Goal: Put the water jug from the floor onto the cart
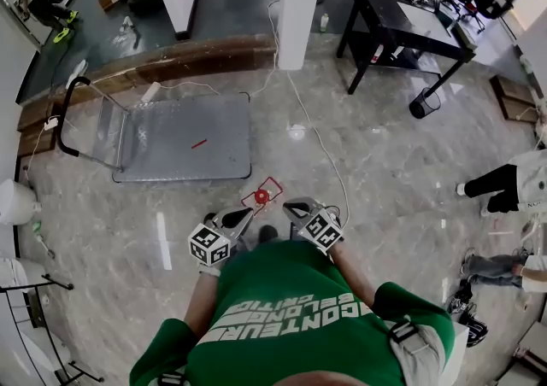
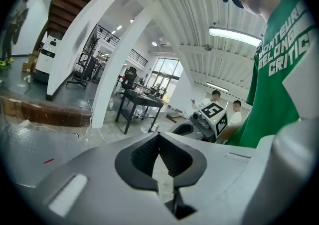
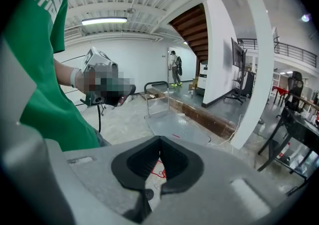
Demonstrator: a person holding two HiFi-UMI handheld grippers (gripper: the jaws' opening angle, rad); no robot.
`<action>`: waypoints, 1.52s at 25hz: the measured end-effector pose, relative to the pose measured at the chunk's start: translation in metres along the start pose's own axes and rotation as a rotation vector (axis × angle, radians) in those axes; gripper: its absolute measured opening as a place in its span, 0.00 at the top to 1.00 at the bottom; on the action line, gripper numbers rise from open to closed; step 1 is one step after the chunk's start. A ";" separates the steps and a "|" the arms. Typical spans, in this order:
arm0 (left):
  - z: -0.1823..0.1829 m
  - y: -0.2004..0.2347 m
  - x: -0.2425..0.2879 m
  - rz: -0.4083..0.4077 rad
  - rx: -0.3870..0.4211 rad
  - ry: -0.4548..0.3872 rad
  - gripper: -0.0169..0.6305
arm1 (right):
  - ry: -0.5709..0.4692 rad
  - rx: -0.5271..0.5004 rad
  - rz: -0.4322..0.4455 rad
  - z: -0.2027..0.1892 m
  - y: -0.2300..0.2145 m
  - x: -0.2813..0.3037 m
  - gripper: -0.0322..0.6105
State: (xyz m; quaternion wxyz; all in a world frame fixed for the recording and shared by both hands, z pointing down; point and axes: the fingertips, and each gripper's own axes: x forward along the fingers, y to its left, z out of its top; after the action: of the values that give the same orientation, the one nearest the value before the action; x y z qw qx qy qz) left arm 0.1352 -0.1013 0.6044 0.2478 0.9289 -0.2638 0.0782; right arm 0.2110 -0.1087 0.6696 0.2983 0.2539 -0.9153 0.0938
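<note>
The water jug (image 1: 261, 196) stands on the marble floor just ahead of me; from above it shows as a red cap inside a red frame. My left gripper (image 1: 246, 215) and right gripper (image 1: 291, 207) hover on either side of it, both shut with nothing between the jaws. Neither is seen touching it. Through the right gripper's closed jaws a bit of the jug's red (image 3: 159, 167) shows. The grey flat cart (image 1: 184, 149) with a black push handle (image 1: 68, 115) is beyond the jug, to the left. It also shows in the right gripper view as the cart (image 3: 174, 127).
A white cable (image 1: 320, 145) runs across the floor right of the cart. A white pillar (image 1: 299, 0) and a low wooden step (image 1: 171, 64) lie behind the cart, a black table (image 1: 402, 26) at the back right. People (image 1: 513, 188) sit at the right edge.
</note>
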 end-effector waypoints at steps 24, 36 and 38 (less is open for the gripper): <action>-0.001 -0.007 -0.023 0.009 -0.037 -0.008 0.96 | 0.029 -0.019 0.013 0.008 0.020 -0.009 0.96; -0.009 0.002 -0.042 0.036 -0.088 -0.008 0.96 | 0.074 -0.038 0.056 0.010 0.031 0.004 0.96; -0.012 0.002 -0.044 0.041 -0.099 -0.009 0.96 | 0.082 -0.041 0.059 0.009 0.029 0.005 0.96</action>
State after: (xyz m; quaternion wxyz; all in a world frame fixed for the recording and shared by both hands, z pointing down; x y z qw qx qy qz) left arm 0.0961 -0.0772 0.6033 0.2906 0.9103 -0.2872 0.0660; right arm 0.1881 -0.0889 0.6646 0.3378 0.2166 -0.9111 0.0939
